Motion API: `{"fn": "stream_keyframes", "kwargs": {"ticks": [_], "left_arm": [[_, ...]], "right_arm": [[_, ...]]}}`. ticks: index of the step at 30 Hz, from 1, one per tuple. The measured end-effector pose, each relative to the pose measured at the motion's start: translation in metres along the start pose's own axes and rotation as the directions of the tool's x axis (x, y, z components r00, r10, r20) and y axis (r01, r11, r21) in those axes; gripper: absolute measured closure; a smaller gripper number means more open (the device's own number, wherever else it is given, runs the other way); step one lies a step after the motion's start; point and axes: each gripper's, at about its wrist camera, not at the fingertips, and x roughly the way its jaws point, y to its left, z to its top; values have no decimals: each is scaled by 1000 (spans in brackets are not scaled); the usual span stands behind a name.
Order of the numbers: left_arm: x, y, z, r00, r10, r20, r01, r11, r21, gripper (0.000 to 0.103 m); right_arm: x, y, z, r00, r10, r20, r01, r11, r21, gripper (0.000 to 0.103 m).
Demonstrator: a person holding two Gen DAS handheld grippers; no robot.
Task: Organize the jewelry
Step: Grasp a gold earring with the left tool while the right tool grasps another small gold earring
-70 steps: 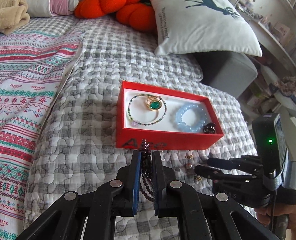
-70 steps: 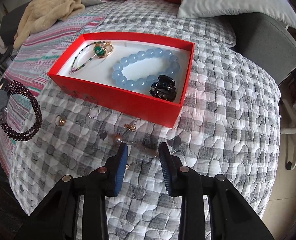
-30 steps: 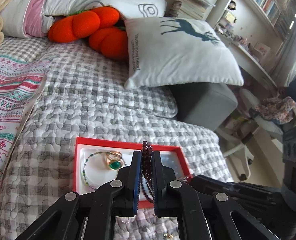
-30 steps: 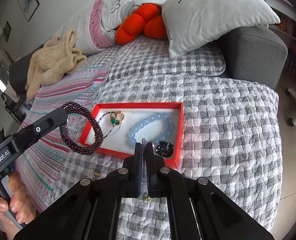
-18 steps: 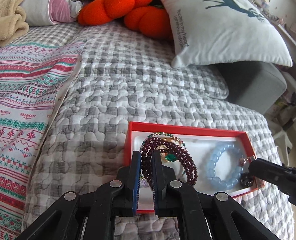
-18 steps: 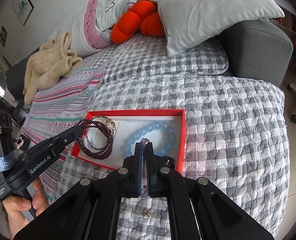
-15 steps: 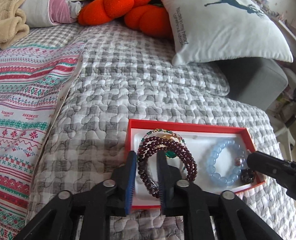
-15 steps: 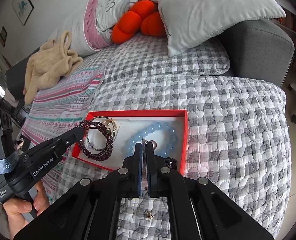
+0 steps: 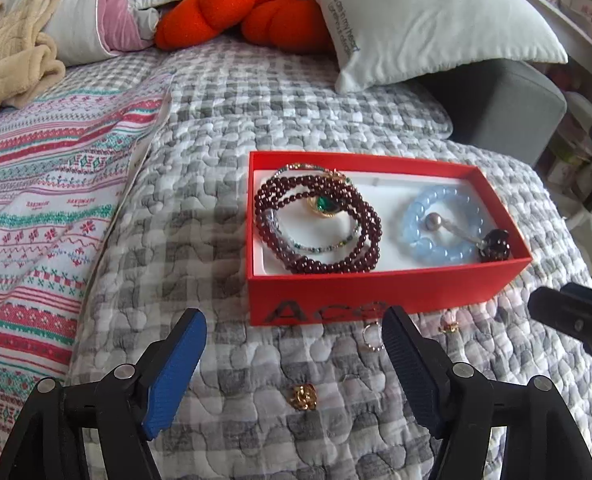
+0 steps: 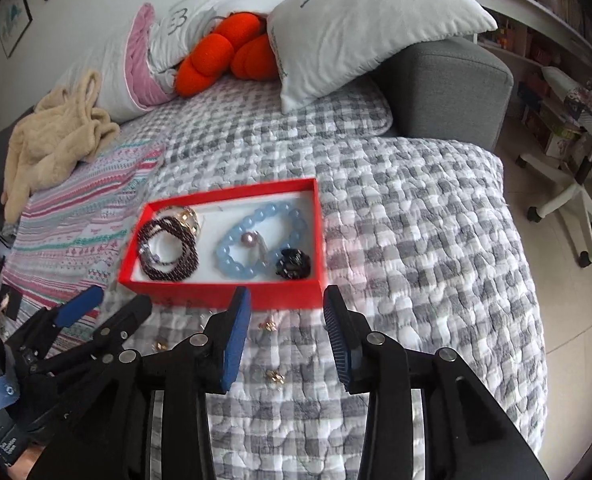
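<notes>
Both hand-held grippers hang empty with jaws wide apart: the left hand-held gripper and the right hand-held gripper sit just short of the red box, which lies on the bed's quilt.

The step in hand looks like gathering the loose pieces that lie on the quilt at the 6 o'clock side of the box. In the left view a gold charm rests between the jaws, a thin ring sits by the right jaw, and a gold stud lies toward 3 o'clock. These are tiny and hard on a soft, puckered quilt, so the jaws should probably come down straight over one piece, press slightly into the padding and close slowly, or the piece may sink into a seam or skid away.

Inside the box, on its white lining, a garnet strand of small round beads lies coiled over a fine beaded chain and a green stone set in gold. At 3 o'clock a bracelet of glossy pale-blue beads rings a pearl pin, with a black faceted piece touching it.
</notes>
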Motion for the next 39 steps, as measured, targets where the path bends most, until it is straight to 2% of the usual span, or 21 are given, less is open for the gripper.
{"fn": "stream_keyframes", "kwargs": {"ticks": [1,5,7,8,12,15,18,20,23,27,31,33,34,35,39], "left_arm": [[2,-1,-3,1000,5,-6,-5,1000,-3,26],[4,-2,-14,1000,11,-29,-11,1000,-16,24],[2,0,-17,999,20,-31,-21,999,-28,23],[1,1,-18,999,22,-28,-23,999,-36,23],[-2,7,-22,999,22,-24,-23,998,-60,21],[-1,12,-23,999,26,-30,-28,998,-64,20],[0,17,-26,999,10,-32,-12,997,-80,18],[0,20,-29,999,-1,-33,-2,997,-83,12],[0,24,-35,999,-6,-36,2,996,-85,11],[-3,25,-44,999,-42,-27,41,998,-37,11],[-6,15,-52,996,-84,-1,83,992,89,12],[-5,8,-55,996,-88,3,86,983,159,17],[-3,5,-56,995,-97,-7,96,978,183,23],[-1,3,-57,994,-111,-21,113,974,196,30],[6,0,-54,992,-124,-34,128,966,226,45]], "right_arm": [[2,-1,-5,1000,-17,-26,17,1000,5,63],[2,-12,-18,997,4,-78,0,999,46,61],[0,-10,-22,997,-18,-80,20,1000,16,51],[-3,-9,-23,997,-28,-76,28,1000,6,49],[-7,-7,-25,998,-16,-69,16,1000,4,47],[-6,-7,-25,997,-37,-73,37,999,-8,46],[-4,-6,-26,996,-46,-80,45,999,-16,40],[-1,-4,-26,995,-54,-84,51,998,-36,38],[2,-2,-30,993,-68,-95,59,994,-92,35],[3,0,-37,993,-29,-115,7,982,-188,34],[5,3,-48,991,10,-133,-49,954,-296,34],[7,4,-56,989,24,-143,-72,938,-340,34],[8,4,-59,988,30,-149,-82,930,-358,34],[9,4,-63,988,36,-153,-92,923,-374,34],[13,-2,-73,986,62,-152,-118,912,-393,34]]}}
